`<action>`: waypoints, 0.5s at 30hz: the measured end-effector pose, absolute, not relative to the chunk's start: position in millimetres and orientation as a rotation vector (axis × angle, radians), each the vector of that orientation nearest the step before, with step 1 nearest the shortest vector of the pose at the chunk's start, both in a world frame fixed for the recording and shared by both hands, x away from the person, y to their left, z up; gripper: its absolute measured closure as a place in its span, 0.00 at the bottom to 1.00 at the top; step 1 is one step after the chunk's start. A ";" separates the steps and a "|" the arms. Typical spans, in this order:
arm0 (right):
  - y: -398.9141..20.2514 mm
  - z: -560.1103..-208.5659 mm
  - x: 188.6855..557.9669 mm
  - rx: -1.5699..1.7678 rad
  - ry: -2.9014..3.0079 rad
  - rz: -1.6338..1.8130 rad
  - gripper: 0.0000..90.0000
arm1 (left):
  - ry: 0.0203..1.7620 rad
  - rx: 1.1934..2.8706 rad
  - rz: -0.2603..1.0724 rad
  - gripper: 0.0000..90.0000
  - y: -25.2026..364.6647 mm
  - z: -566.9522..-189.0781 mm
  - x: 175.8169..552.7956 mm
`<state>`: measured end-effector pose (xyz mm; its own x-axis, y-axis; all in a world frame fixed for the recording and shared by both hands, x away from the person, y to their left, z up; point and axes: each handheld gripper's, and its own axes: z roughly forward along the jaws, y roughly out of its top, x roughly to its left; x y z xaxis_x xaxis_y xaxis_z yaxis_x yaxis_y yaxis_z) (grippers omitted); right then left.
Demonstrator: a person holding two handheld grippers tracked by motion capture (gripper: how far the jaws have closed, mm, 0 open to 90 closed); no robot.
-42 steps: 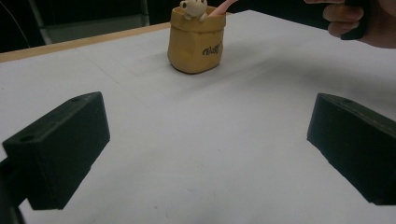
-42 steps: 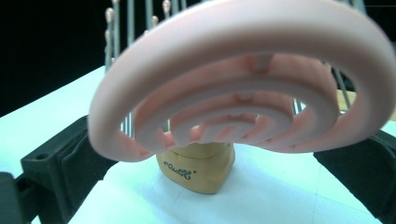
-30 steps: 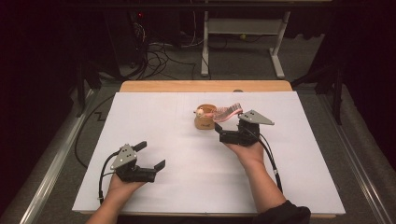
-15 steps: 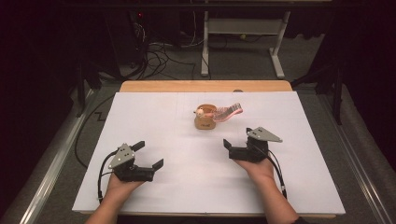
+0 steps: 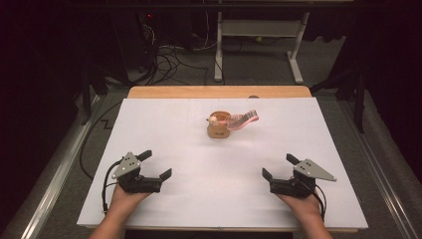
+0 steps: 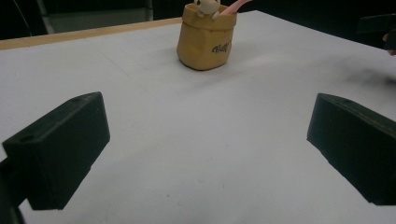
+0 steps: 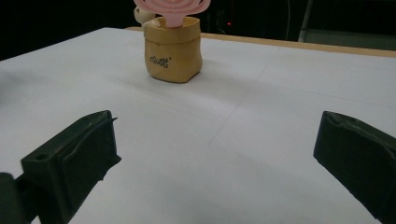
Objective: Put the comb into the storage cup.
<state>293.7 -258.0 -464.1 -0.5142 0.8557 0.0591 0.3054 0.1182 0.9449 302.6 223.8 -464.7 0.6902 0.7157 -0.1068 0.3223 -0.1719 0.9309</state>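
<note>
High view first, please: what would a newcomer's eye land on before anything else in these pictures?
Most likely the small tan pot, standing alone toward the far middle of the white table, with a pink ridged piece sticking out of its top toward the right. Next come the left gripper and the right gripper, each held low near the front edge, jaws open and nothing between them, well apart from the pot.

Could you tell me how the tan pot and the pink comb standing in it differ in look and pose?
The tan pot is squat, opaque and upright on the white table; the pink comb is thin, flat and leans out over the pot's rim. The pot bears dark lettering; the comb shows ridged lines. Both sit mid-table, away from the open left gripper and right gripper.
</note>
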 end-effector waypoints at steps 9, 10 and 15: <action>-269.6 -462.5 280.7 1.065 1.863 1.421 0.00 | 0.822 1.785 0.426 0.00 220.7 -464.6 299.6; -268.9 -463.1 281.3 1.063 1.869 1.420 0.00 | 0.822 1.781 0.428 0.00 221.2 -464.2 299.2; -273.2 -463.0 278.0 1.078 1.855 1.431 0.00 | 0.824 1.772 0.434 0.00 224.1 -462.8 298.5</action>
